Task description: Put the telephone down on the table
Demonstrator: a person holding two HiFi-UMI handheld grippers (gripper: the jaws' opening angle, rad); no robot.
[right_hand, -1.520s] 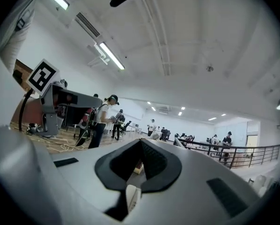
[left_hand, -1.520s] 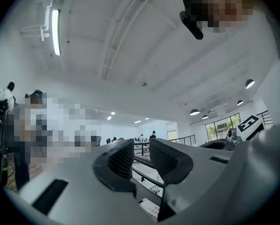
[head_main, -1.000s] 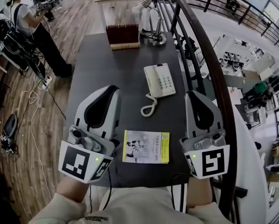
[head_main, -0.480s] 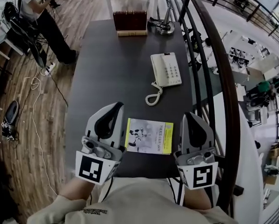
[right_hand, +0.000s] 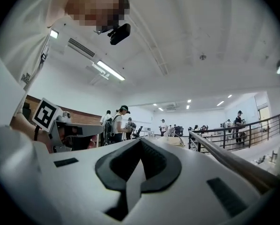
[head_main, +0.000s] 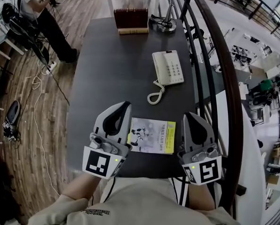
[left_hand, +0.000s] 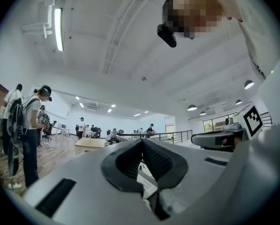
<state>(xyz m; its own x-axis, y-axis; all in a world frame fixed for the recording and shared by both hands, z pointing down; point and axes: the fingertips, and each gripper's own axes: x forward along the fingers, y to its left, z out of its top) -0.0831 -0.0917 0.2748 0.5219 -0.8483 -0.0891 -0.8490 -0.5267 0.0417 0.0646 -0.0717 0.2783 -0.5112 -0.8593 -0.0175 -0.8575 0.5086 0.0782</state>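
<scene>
Looking steeply down on a dark counter [head_main: 111,69] and finding the telephone [head_main: 168,68] lying flat on it, right of centre and well beyond both tongs, handset in the cradle, keypad up, coiled cord [head_main: 155,96] curling off the near corner. Holding the left tongs [head_main: 123,106] level above the near end of the counter, tips pressed together with nothing in them. Matching that on the other side with the right tongs [head_main: 192,116], also level, also closed on nothing, close by the dark railing [head_main: 219,69] along the counter's right edge. Spotting a booklet [head_main: 152,135] flat between the two, white cover with a figure and a yellow band down its right side, print too small to read. Noting black-and-white square markers on both cubes. Catching, at the far end, a row of dark red books [head_main: 130,18] and a lamp base [head_main: 166,26].
</scene>
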